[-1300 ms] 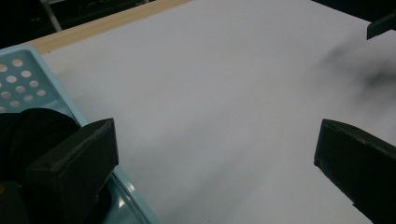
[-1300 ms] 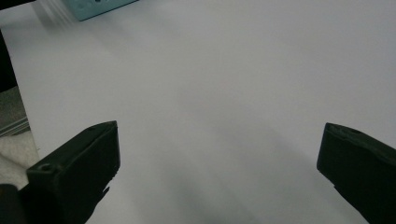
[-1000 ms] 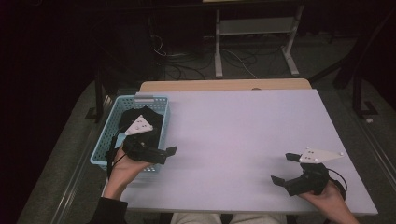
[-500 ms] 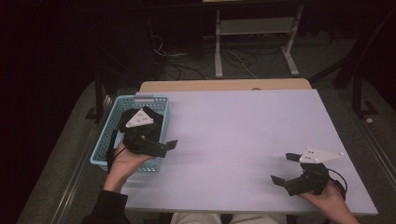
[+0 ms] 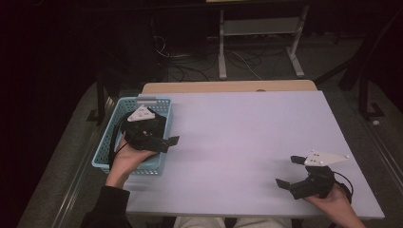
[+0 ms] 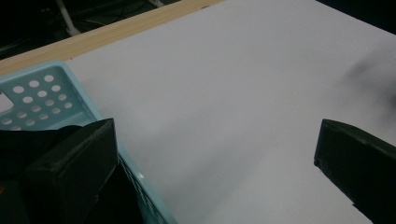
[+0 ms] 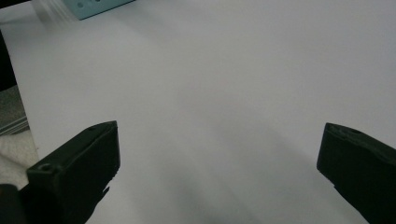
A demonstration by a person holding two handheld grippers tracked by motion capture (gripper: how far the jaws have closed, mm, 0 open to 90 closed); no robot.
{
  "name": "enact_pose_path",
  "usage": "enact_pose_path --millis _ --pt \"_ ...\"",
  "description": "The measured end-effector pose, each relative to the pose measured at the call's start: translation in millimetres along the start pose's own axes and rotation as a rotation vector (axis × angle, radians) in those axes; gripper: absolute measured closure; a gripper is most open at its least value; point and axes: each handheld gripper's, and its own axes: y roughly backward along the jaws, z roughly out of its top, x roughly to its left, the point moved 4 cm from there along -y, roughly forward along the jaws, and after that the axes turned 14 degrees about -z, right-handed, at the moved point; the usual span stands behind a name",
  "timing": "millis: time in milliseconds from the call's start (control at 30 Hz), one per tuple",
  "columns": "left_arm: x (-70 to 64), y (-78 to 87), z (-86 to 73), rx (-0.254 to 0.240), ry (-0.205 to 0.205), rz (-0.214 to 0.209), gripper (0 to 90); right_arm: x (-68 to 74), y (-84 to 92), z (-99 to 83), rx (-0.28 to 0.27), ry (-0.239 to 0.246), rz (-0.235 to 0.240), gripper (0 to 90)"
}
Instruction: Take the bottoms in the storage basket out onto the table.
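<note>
With jaws spread wide and empty, left gripper (image 5: pixel 159 138) hangs over the light blue perforated basket's (image 5: pixel 108 151) right wall, right gripper (image 5: pixel 291 171) equally agape, well apart near the white table's (image 5: pixel 237 128) front-right corner.

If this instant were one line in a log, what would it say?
left hand-held gripper: open, over light blue perforated plastic basket | right hand-held gripper: open, above white tabletop | nothing held

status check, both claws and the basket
Left claw open over basket, something dark inside. Right claw open, near table edge. Nothing in the way.
</note>
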Motion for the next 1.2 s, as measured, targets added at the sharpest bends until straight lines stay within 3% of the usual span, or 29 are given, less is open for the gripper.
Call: enact_pose_path --millis 500,1200 --pt "17.1 -4.3 2.5 0.004 0.055 0.0 0.0 -0.4 -0.5 0.0 0.001 0.004 0.0 0.0" --pt "50.4 -6.8 -3.6 -0.01 0.152 0.042 0.0 0.4 -0.7 -0.5 0.006 0.008 0.0 0.0"
